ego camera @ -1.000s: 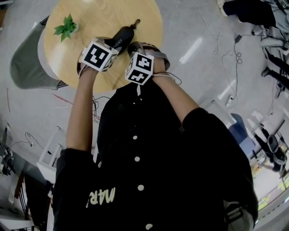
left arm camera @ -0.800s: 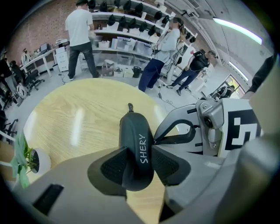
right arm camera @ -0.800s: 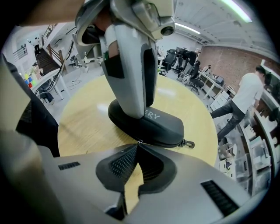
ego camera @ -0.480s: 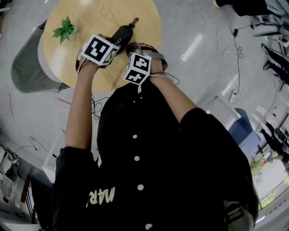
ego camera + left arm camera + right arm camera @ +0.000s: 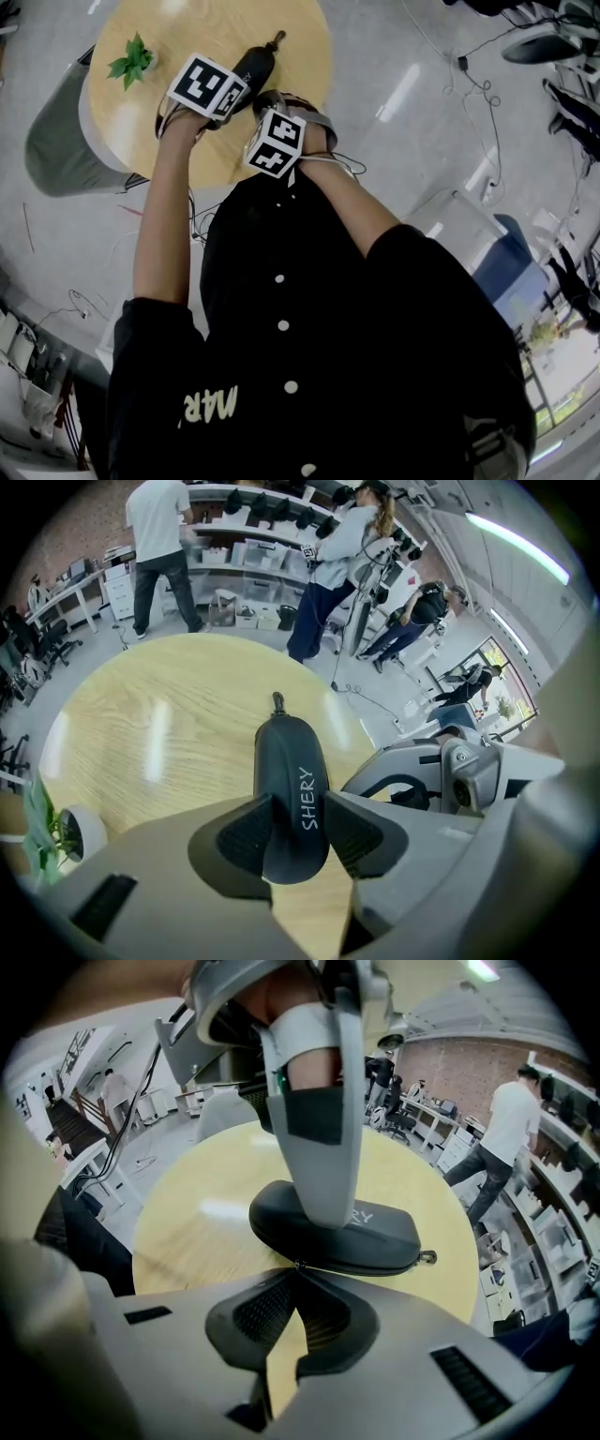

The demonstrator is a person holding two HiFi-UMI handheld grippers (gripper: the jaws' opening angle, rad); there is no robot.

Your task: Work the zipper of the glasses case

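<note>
The black glasses case [image 5: 289, 761] lies on the round wooden table [image 5: 159, 733] — white letters on it spell SHERY. The left gripper [image 5: 300, 810] squeezes the case's near end. The right gripper [image 5: 298, 1277] is pinched tight on the tiny zipper tab [image 5: 297, 1265] at the case's side.

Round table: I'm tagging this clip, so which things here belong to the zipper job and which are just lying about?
In the job:
- glasses case, clamped by the left gripper
- zipper pull, pinched by the shut right gripper
- round table under the case

Lying about:
- potted plant near the table's edge
- cables on the floor
</note>
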